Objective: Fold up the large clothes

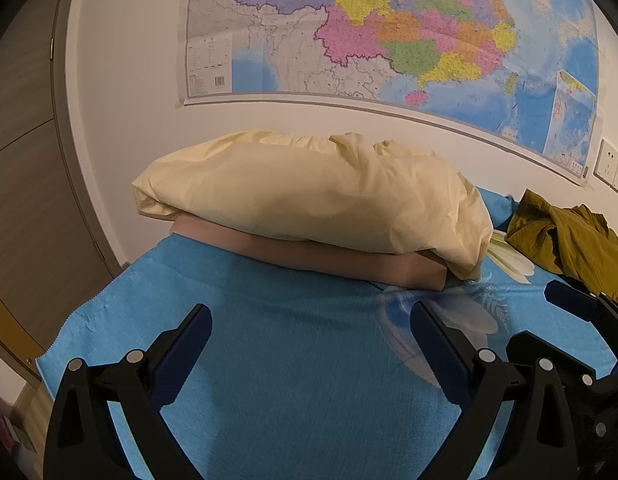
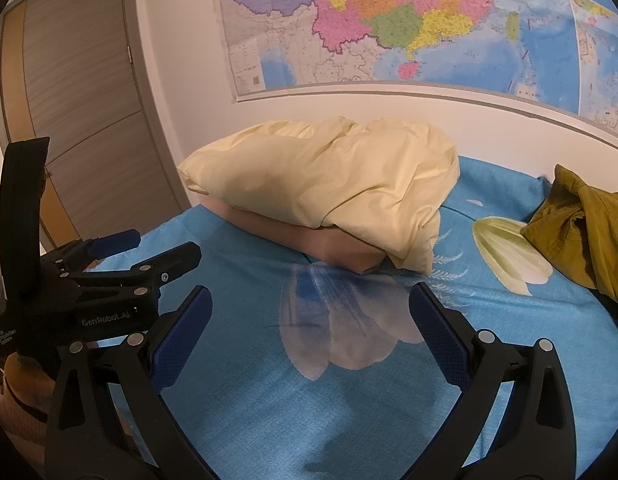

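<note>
An olive-green garment [image 1: 569, 240] [image 2: 585, 224] lies crumpled at the right edge of the bed, near the wall. My left gripper [image 1: 311, 316] hovers open over the blue bedspread [image 1: 293, 380], with nothing between its fingers. My right gripper [image 2: 311, 296] is open too, above a printed flower on the bedspread [image 2: 349, 400]. In the right wrist view the left gripper [image 2: 145, 246] shows at the left, fingers apart. In the left wrist view a finger of the right gripper [image 1: 569, 298] shows at the right edge. The garment is well to the right of both grippers.
A pale yellow pillow [image 1: 309, 196] [image 2: 329, 184] rests on a pinkish folded item [image 1: 329, 260] at the head of the bed. A large map [image 1: 389, 32] hangs on the white wall. A wooden door [image 2: 77, 100] stands at the left. Wall sockets [image 1: 611, 168] are at the right.
</note>
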`<state>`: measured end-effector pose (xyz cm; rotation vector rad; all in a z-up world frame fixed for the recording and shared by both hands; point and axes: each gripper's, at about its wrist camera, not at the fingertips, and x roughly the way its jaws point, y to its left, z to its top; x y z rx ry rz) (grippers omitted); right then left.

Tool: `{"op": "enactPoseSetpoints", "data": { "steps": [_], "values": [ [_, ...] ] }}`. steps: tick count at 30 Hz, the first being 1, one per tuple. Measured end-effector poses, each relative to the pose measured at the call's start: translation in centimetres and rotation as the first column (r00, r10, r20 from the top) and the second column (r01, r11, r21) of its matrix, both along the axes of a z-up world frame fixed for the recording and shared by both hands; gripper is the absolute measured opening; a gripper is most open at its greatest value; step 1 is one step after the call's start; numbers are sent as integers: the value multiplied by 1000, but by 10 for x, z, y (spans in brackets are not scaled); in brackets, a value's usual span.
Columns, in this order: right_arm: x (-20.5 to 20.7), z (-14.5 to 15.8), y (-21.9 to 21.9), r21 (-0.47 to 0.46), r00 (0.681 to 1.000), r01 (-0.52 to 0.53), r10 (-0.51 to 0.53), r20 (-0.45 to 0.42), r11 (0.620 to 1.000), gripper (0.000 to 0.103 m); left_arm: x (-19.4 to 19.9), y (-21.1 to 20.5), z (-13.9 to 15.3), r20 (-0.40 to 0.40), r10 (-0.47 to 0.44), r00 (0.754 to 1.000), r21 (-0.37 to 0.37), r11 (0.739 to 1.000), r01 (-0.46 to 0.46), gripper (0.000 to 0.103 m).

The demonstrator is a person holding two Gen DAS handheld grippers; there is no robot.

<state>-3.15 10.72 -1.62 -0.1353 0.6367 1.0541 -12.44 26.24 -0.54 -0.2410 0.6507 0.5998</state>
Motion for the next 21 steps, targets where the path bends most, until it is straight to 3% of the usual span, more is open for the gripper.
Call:
{"op": "enactPoseSetpoints", "data": {
  "steps": [21],
  "values": [
    [0,0,2,-7,1000,-4,4,-1,1000,97,4,1,-5,-9,-10,1000,-13,1000,9,96]
  ]
}}
